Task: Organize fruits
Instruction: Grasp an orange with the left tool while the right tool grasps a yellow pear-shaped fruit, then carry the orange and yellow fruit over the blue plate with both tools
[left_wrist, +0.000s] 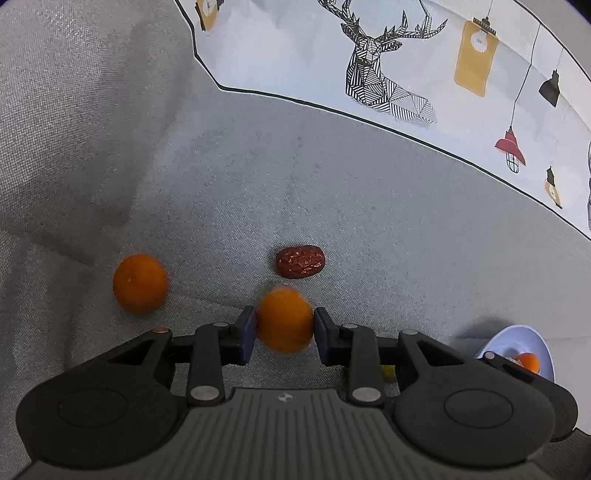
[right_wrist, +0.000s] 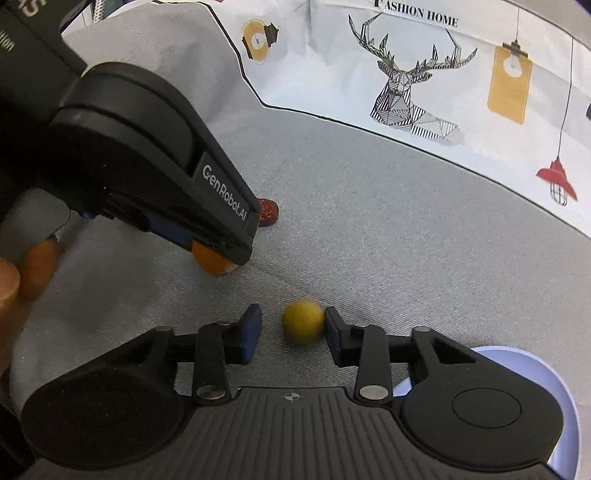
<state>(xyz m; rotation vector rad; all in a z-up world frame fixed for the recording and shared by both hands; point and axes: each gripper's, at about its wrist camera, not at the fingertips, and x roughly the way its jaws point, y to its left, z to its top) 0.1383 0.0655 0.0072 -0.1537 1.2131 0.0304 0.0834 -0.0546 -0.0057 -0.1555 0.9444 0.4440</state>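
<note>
While pinched: orange (left_wrist: 285, 320), left fingers (left_wrist: 246, 328)

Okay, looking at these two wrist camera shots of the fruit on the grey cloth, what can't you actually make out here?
- Plate contents, left wrist view: the gripper body covers most of it; only an orange piece shows.
- Red date, right wrist view: half hidden behind the left gripper.
- Yellow fruit: blurred; kind unclear, and whether the right gripper grips it.
- Hand, right wrist view: cut off by the edge.
</note>
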